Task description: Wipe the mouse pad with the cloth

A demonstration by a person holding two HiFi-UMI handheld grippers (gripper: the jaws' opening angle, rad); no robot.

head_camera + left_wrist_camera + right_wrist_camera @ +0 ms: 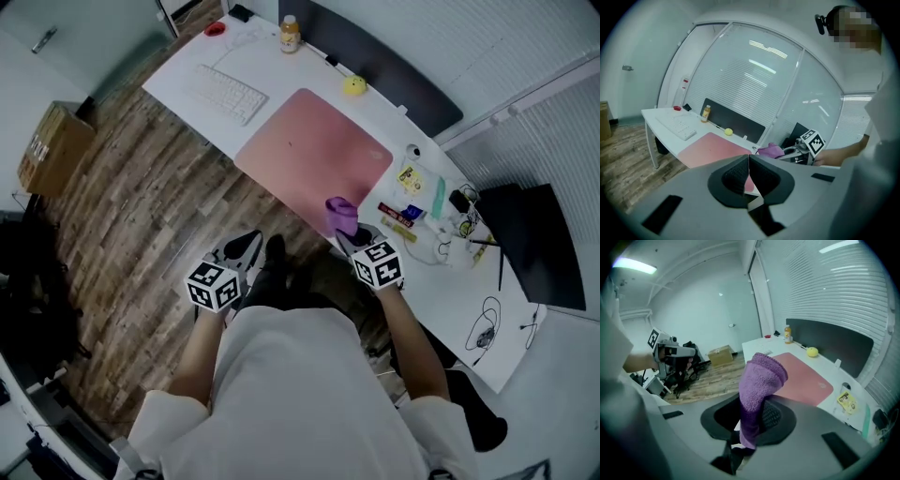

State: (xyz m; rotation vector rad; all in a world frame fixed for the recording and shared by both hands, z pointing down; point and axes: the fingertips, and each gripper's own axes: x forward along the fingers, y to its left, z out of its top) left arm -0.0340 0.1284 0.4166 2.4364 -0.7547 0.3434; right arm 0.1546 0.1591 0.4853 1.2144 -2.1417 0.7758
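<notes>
The right gripper (754,418) grips the cloth (758,380) at the pad's (314,155) 5 o'clock corner, the left gripper (749,171) closed on nothing, so wiping seems not yet begun: next, press the cloth down toward 11 o'clock.

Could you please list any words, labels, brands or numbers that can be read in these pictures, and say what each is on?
Nothing is legible.
Print on the cardboard box: too small to read.
Label on the bottle: blurred.
Print on the yellow card: too small to read.
</notes>
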